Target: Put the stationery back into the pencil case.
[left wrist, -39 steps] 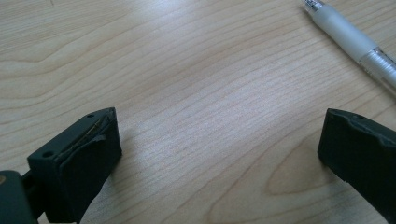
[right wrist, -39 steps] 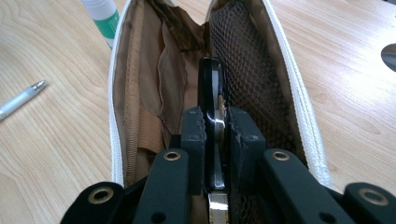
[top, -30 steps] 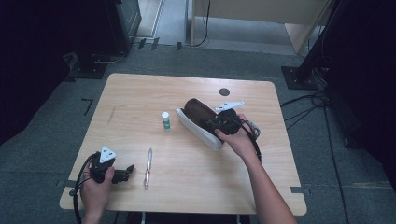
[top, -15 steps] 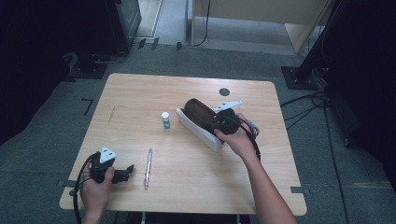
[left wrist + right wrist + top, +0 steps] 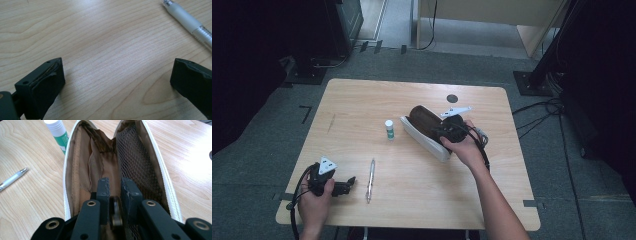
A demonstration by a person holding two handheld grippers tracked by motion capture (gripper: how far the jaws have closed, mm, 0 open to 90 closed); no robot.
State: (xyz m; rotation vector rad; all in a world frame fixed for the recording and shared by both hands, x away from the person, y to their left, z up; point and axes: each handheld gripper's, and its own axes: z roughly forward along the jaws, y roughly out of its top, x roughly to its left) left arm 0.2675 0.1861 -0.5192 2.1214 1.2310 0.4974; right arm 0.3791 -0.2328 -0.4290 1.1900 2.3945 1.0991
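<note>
The left gripper [image 5: 346,186] rests at the near left corner of the table [image 5: 362,100], held low in the person's left hand [image 5: 314,202]; in the left gripper view its jaws stand wide apart over bare wood with nothing between them. Just to its right lies the pen [image 5: 370,180], apart from the jaws; in the left gripper view the pen is cut off at the top right edge. Further on, a small tube [image 5: 389,129] with a white cap stands upright near the pouch [image 5: 424,137]. The pouch lies open near the table's middle, white-edged, brown-lined with mesh on one wall. The right gripper [image 5: 115,187] sits inside its mouth, jaws nearly together; a small dark round part [image 5: 115,213] shows between them, too dim to identify, and whether the pads grip anything cannot be told. The right hand [image 5: 464,147] covers the pouch's near end.
</note>
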